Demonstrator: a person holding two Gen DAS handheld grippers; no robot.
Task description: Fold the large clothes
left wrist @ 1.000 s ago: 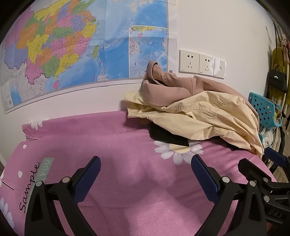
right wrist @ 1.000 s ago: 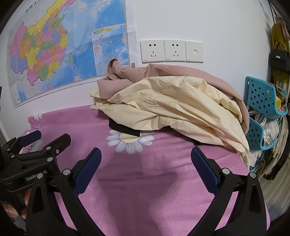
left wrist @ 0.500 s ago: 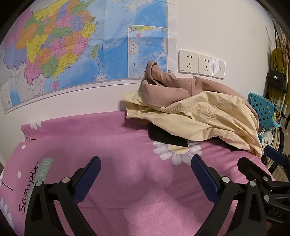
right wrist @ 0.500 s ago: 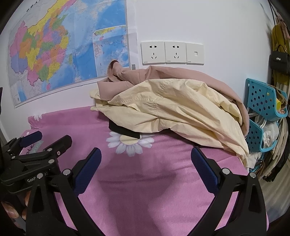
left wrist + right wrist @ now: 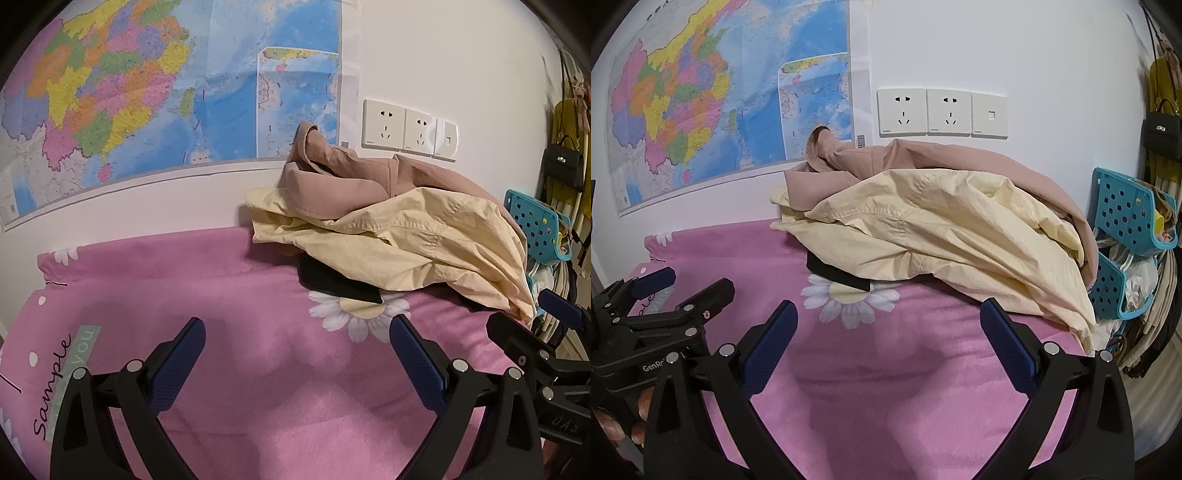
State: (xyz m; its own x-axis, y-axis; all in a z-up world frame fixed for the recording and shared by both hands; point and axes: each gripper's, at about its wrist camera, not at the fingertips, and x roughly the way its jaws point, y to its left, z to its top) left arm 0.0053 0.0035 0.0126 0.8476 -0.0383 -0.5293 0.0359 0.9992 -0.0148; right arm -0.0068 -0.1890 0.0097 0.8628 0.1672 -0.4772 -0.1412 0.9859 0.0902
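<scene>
Both tongs, left tongs and right tongs, are hovering spread and empty; the yellow garment is lying heaped ahead-right on the bed, nearer the right

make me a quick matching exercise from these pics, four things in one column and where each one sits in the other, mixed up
Things:
1. yellow garment
2. dusty pink garment
3. black item
4. blue basket

Places:
a. poking out from under the pile, by the daisy print
b. to the right of the bed, off its edge
c. spread across the front and top of the pile
d. at the back of the pile, against the wall under the sockets

Pairs: 1-c, 2-d, 3-a, 4-b
</scene>
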